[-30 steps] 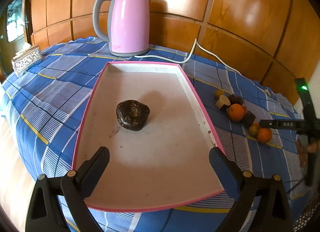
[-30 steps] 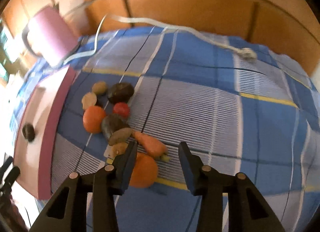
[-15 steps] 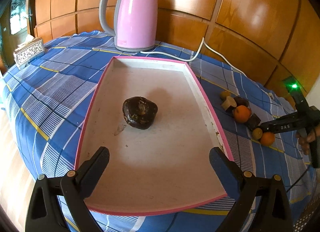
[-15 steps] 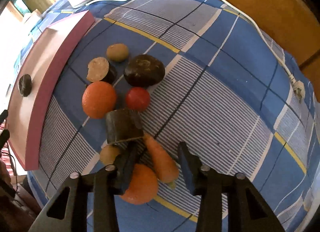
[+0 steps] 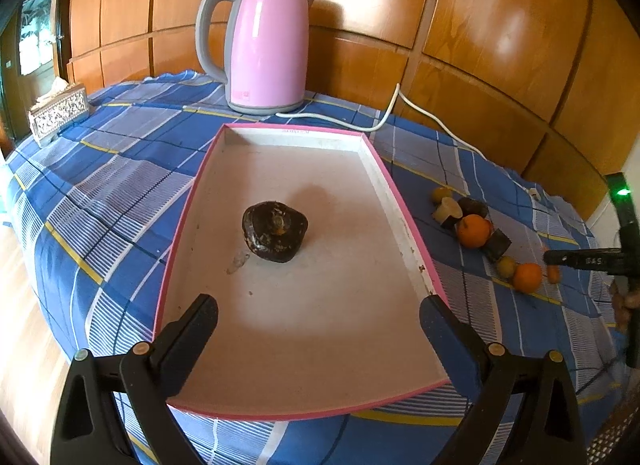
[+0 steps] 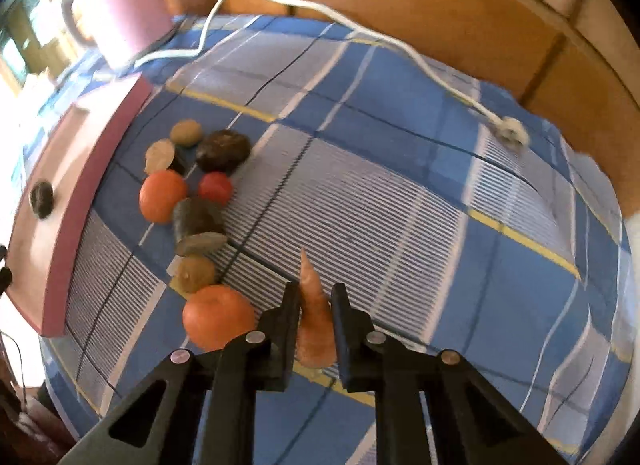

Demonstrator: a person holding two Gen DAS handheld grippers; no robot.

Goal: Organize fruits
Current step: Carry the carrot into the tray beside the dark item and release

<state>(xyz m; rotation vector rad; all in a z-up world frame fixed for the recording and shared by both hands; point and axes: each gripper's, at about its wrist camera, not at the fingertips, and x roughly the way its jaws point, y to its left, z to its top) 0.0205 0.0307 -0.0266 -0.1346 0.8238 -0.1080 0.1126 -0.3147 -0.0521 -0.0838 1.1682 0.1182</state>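
Wood-panelled wall (image 5: 500,25) behind a surface draped in a blue checked cloth (image 5: 120,193) with yellow lines. Near the back edge, a pink electric kettle (image 5: 266,45) with a grey handle, its white cord (image 6: 360,31) trailing along the back toward the right corner and ending in a plug. At the left edge, a patterned tissue box (image 5: 60,113).

In the middle of the surface, a shallow pink-rimmed tray (image 5: 192,201) with a white floor, holding a single dark brown lumpy fruit (image 5: 275,231) near its centre.

Right of the tray, on the cloth, a loose cluster of produce: a small yellowish fruit (image 6: 186,132), a pale cut piece (image 6: 160,153), a dark round fruit (image 6: 223,149), a red tomato (image 6: 216,187), an orange (image 6: 163,196), a dark cut chunk (image 6: 198,225), another yellowish fruit (image 6: 195,273), and a second orange (image 6: 218,321) closest to the front edge.

Left gripper (image 5: 318,315) over the front end of the tray, jaws spread wide with nothing between them.

Right gripper (image 6: 316,299) angled steeply down just beside the second orange, jaws just drawn in narrow and pressing on a carrot (image 6: 314,309), its thin tip pointing toward the back edge. Cannot tell whether the carrot is clear of the cloth.
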